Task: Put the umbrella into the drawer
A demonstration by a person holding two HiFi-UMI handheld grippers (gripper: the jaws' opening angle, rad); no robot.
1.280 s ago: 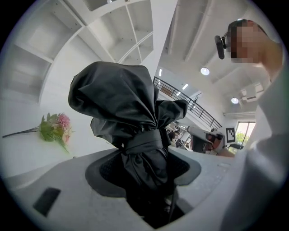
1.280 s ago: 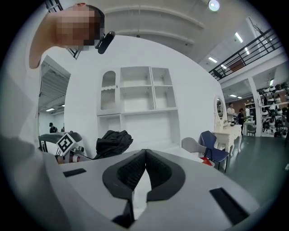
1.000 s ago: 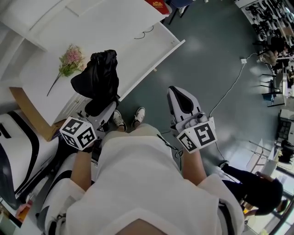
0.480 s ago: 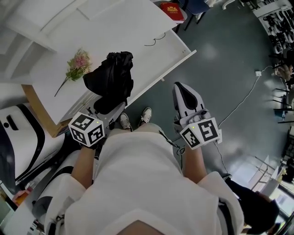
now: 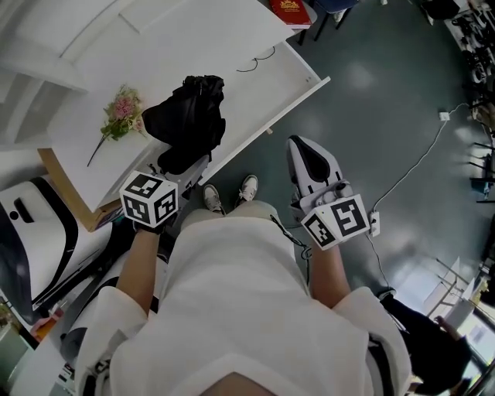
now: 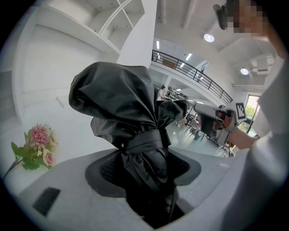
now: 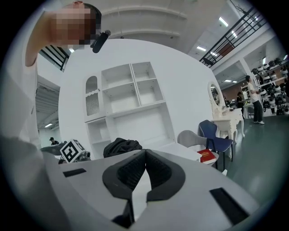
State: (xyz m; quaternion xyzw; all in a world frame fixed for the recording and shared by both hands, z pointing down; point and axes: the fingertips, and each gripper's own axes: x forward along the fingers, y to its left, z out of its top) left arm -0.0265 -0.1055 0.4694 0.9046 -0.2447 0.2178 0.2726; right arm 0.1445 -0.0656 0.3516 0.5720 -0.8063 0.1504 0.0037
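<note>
Umbrella: a folded black umbrella, its fabric bunched and cinched by its own strap, is held up off the surface, above the near edge of the white counter.
Just changed: against the pictures from a second ago, the umbrella sits further in over the counter and nearer level with the pink flowers lying to its left. The left hand has carried it forward and slightly down.
Meaning for the task: this looks like the carry stage, with the umbrella being brought to the furniture. No open drawer shows in any view, so it probably still has to be found or pulled out.
Left tool: the left tool has its jaws partly spread and pinching the umbrella's lower body just below the strap. The dark pads press on the fabric from both sides.
Right tool: the right tool hangs over the floor, well apart from the counter, its jaws pressed together with nothing between them. It seems free to deal with a drawer.
Surroundings: a red book lies beyond the counter's far corner.
</note>
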